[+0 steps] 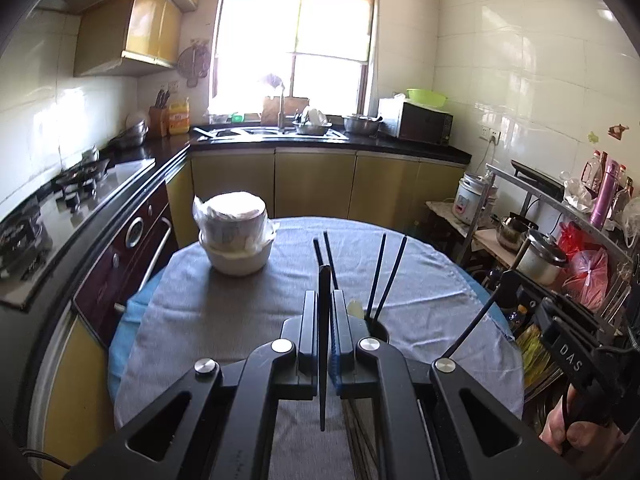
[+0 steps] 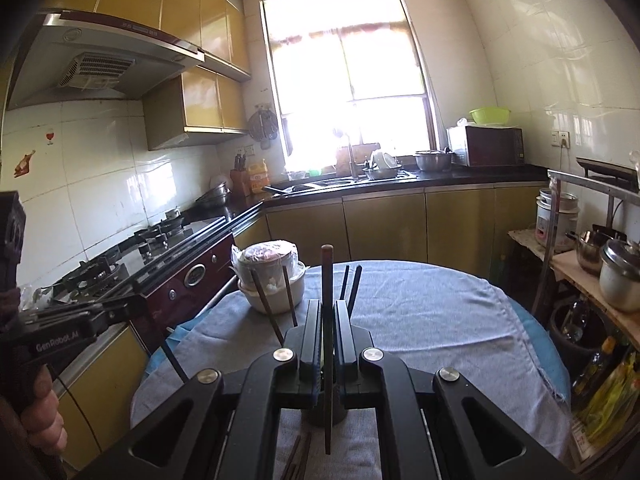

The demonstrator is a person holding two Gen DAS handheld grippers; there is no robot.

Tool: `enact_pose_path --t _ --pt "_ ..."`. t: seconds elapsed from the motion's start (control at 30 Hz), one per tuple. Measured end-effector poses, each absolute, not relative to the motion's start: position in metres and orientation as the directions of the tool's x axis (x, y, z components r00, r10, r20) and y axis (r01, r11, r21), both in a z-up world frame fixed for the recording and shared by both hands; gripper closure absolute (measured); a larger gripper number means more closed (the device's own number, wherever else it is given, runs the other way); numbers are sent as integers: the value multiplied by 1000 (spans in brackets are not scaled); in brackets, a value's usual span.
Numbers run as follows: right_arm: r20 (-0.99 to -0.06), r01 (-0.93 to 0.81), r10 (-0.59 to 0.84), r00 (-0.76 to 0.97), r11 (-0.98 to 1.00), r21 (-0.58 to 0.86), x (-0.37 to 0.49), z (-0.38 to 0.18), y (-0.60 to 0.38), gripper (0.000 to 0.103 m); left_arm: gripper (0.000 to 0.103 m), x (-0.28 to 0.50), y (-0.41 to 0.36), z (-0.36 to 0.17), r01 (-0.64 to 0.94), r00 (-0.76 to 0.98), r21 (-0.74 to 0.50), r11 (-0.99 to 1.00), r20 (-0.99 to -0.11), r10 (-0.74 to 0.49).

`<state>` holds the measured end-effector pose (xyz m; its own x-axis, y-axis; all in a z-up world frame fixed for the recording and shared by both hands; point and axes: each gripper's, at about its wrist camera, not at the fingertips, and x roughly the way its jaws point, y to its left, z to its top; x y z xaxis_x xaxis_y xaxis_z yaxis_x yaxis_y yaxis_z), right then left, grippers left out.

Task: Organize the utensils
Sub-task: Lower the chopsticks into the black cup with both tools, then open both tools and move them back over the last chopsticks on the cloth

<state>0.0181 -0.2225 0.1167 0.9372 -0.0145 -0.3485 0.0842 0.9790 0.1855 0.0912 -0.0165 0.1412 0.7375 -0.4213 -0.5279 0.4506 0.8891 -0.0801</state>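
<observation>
My left gripper is shut on a dark chopstick held upright above the round table. Just right of it a dark holder cup holds several chopsticks standing up. My right gripper is shut on a brown-tipped chopstick, held upright over the same holder, whose chopsticks stick up behind and left of the fingers. More chopsticks lie on the cloth below. The right gripper body shows at the right edge of the left wrist view.
A stack of white bowls wrapped in plastic stands at the table's far left. The stove and counter run along the left, the sink at the back. A cluttered rack with pots stands right.
</observation>
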Motion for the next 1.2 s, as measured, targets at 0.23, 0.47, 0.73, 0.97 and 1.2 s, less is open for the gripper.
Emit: enact_pose_path --t 0.23,0.47,0.73,0.97,1.2 --pt "-330 71 -15 944 985 158 28 135 -220 97 97 103 -26 168 481 737 -82 873 -501 -453" --pt "-300 54 -13 954 990 130 42 160 -216 97 97 116 -41 195 510 738 -73 857 -474 -480" --pt "-298 45 -3 954 990 137 79 167 -217 97 97 137 -66 213 532 738 -86 842 -440 -512" --pt "-334 53 8 942 983 175 112 142 -224 97 97 159 -88 183 526 717 -94 845 -485 -501" --pt "-403 66 20 915 978 199 119 102 -235 97 97 174 -94 139 501 682 -114 858 -559 -472"
